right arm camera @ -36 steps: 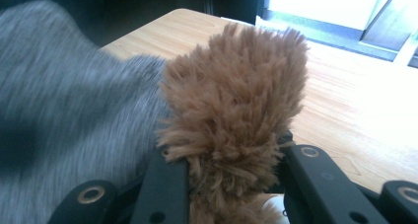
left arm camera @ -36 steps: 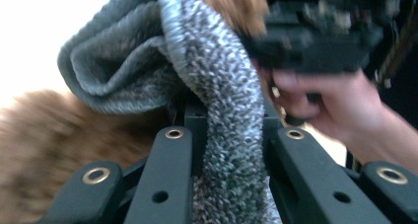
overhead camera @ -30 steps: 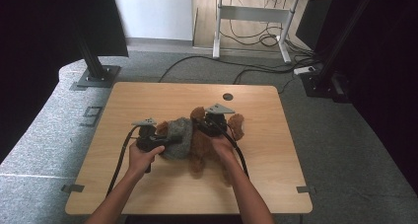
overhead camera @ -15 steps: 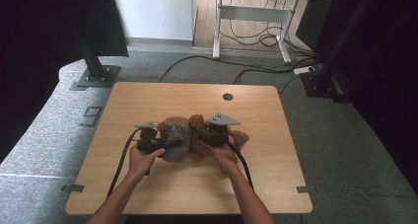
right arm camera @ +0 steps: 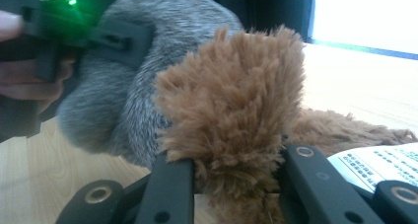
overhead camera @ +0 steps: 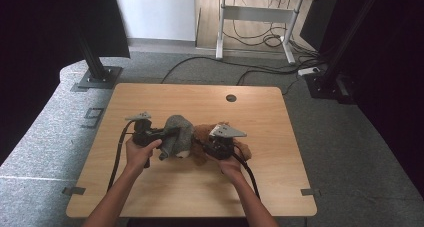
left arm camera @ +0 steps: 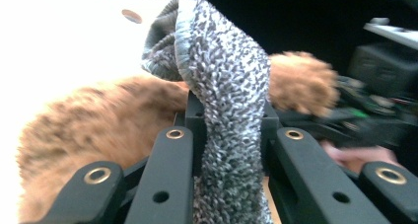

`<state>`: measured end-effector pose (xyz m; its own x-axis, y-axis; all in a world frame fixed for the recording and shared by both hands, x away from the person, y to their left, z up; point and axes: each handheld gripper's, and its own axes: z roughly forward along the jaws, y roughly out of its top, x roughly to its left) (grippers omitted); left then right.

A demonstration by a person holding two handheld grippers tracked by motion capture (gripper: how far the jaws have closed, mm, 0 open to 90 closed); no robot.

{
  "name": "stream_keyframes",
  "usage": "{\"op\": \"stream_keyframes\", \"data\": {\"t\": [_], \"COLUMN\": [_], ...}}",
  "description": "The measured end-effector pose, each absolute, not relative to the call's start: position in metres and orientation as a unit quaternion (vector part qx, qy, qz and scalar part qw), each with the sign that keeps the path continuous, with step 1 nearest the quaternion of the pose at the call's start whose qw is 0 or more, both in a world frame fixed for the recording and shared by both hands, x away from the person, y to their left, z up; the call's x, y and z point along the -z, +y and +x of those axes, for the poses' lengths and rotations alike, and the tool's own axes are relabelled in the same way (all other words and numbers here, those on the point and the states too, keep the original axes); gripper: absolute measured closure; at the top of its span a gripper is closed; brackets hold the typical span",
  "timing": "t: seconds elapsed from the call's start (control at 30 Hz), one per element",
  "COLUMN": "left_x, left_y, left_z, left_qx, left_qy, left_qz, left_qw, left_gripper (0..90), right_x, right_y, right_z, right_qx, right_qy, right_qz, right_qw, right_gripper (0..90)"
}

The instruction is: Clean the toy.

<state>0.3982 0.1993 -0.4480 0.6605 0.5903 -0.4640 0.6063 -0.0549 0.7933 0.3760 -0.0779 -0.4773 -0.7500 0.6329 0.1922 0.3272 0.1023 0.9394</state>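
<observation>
Left gripper [left arm camera: 231,150] clamps the grey knitted sock [left arm camera: 224,86] between its jaws; the brown plush toy [left arm camera: 98,120] lies just beyond, pinched by the right gripper [right arm camera: 236,184]; wooden table [overhead camera: 165,197] underneath both.

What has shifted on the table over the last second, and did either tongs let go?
Neither let go. The left tongs have pulled the grey sock out to the left, so more of the brown plush toy shows between the hands, while the right tongs drifted slightly toward the near edge with the plush. Both stay clamped: the left on the sock, the right on the plush. The table is as before.
</observation>
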Motion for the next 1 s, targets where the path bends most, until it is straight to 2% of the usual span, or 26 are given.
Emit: {"op": "stream_keyframes", "data": {"t": [0.07, 0.23, 0.8, 1.0], "left_x": [0.452, 0.466, 0.475, 0.475], "left_y": [0.199, 0.214, 0.24, 0.242], "left_z": [0.403, 0.409, 0.403, 0.4], "left_qx": [-0.004, 0.01, 0.001, 0.009], "left_qy": [0.429, 0.458, 0.477, 0.472], "left_qz": [0.729, 0.716, 0.717, 0.708], "left_qw": [0.534, 0.526, 0.509, 0.525], "left_gripper": [76.1, 76.0, 75.7, 75.8], "right_x": [0.478, 0.481, 0.498, 0.501], "right_y": [-0.081, -0.086, -0.092, -0.092], "right_z": [0.374, 0.367, 0.354, 0.353], "right_qx": [-0.586, -0.588, -0.59, -0.591], "right_qy": [0.732, 0.736, 0.74, 0.74], "right_qz": [0.325, 0.312, 0.302, 0.301], "right_qw": [0.128, 0.126, 0.112, 0.112], "right_gripper": [73.7, 73.4, 73.1, 73.1]}}
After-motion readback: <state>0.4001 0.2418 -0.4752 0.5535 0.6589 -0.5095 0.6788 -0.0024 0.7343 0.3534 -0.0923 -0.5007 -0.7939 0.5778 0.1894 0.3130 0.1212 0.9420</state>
